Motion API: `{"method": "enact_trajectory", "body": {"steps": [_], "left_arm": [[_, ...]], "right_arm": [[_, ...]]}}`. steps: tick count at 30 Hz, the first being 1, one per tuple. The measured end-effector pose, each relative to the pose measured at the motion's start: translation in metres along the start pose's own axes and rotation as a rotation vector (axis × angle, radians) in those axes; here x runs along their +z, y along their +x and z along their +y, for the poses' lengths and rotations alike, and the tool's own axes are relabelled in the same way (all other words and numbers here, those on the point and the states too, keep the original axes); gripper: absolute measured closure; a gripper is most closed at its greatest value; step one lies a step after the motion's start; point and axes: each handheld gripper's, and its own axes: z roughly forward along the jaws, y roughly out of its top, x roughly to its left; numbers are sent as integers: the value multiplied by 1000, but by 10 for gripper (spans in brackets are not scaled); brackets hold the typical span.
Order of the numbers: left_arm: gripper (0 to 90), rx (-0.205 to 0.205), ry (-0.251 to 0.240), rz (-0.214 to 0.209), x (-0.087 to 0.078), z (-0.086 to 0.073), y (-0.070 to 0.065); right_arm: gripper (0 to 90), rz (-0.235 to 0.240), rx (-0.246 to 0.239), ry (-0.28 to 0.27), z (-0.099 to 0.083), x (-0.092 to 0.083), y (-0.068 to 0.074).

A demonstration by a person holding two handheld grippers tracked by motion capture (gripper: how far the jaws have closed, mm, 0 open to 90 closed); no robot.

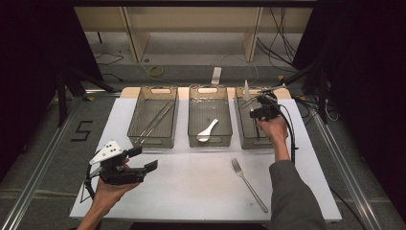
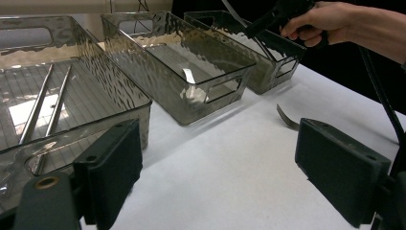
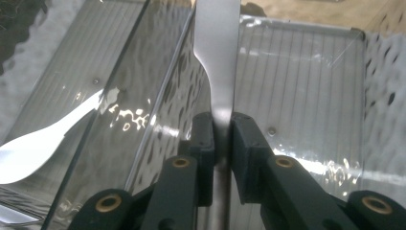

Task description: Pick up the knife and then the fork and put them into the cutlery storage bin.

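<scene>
Steel knife (image 3: 216, 57) pinched by its narrow neck in the right gripper (image 3: 221, 132), blade up over the right-hand bin (image 1: 245, 136) at the desk's far edge — stiff, slick, likely to pivot. Left gripper (image 2: 218, 167) gapes idle near the front-left corner — holding nothing.

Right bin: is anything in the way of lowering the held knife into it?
Nothing visible is. The right gripper is shut on the knife above the right bin, whose ribbed floor looks bare where it shows; the spoon lies in the middle bin.
</scene>
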Motion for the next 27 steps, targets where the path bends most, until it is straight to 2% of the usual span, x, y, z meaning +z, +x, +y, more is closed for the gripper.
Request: {"method": "enact_trajectory", "body": {"steps": [6, 13, 16, 22, 24, 27], "left_arm": [[159, 1, 2, -1, 1, 0, -1], [158, -2, 2, -5, 0, 0, 0], [157, -2, 2, -7, 1, 0, -1], [156, 0, 4, -7, 1, 0, -1], [156, 1, 3, -8, 1, 0, -1], [156, -1, 5, -8, 1, -1, -1]], "right_arm": [[805, -3, 9, 10, -6, 5, 0], [784, -4, 16, 52, -10, 12, -1], [654, 21, 43, 17, -9, 7, -3], [426, 40, 24, -18, -5, -11, -3], [382, 47, 17, -19, -7, -15, -3], [353, 83, -1, -16, -11, -23, -2]]}}
